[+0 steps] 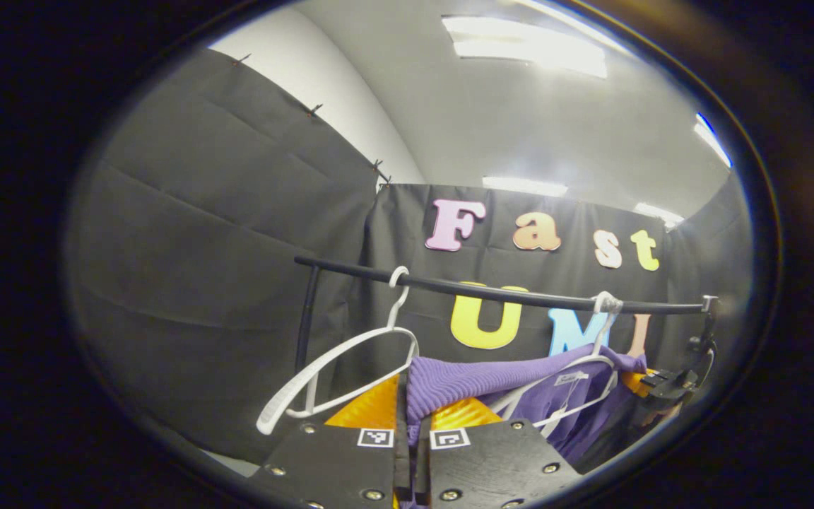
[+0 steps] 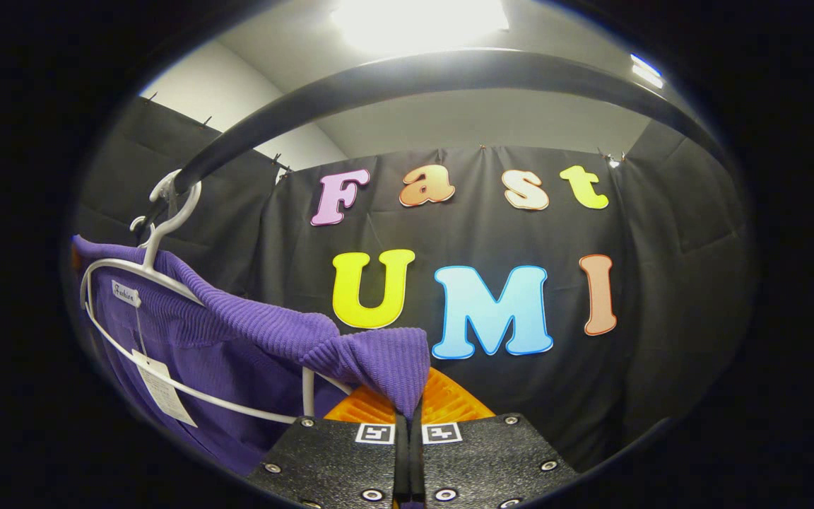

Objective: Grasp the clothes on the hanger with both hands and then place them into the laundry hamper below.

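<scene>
Both grippers are clamped on the purple knit sweater (image 1: 463, 382): the left gripper (image 1: 410, 431) pinches one shoulder fold in the left gripper view, and the right gripper (image 2: 407, 417) pinches the other in the right gripper view. The sweater is stretched between them but its neck is on the white hanger (image 2: 167, 283), hooked over the black rail (image 2: 414, 78), beside an empty hanger (image 1: 350, 367). Judging from this, the two-handed grasp looks done; pulling the sweater free and lowering it into the hamper remain.
</scene>
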A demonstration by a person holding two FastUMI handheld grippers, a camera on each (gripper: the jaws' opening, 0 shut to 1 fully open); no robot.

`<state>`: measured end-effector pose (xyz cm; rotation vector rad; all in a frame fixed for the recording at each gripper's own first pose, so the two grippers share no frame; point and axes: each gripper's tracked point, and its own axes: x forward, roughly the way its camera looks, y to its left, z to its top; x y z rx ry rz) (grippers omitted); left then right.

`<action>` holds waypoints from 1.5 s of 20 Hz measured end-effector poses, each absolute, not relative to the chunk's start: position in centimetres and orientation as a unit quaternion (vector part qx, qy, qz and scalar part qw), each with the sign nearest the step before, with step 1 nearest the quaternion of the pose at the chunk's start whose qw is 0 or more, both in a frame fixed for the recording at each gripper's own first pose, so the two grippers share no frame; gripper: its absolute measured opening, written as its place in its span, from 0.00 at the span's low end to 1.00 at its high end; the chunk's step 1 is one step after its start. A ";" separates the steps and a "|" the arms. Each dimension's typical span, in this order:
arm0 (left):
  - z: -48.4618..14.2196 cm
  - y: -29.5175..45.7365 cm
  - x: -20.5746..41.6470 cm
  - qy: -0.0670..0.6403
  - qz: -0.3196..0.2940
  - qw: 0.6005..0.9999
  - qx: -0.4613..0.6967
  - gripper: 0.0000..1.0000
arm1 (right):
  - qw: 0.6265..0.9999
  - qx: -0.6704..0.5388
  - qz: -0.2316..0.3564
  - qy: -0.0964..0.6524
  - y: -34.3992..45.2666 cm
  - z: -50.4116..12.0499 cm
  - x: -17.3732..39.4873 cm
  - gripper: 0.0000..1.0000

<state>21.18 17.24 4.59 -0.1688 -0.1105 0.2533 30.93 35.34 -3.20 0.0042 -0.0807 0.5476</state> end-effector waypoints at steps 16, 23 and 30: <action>-1.6 18.7 24.3 -0.022 0.036 0.994 -0.105 0.08 | 0.964 -0.044 0.252 -0.065 35.1 -4.2 32.4 0.00; -5.3 16.8 23.9 -0.006 0.039 0.994 -0.106 0.04 | 0.964 -0.060 0.251 -0.062 34.7 -5.5 32.2 0.00; -7.5 14.0 22.7 0.015 0.056 0.993 -0.100 0.04 | 0.967 -0.075 0.232 -0.071 32.5 -5.6 31.9 0.00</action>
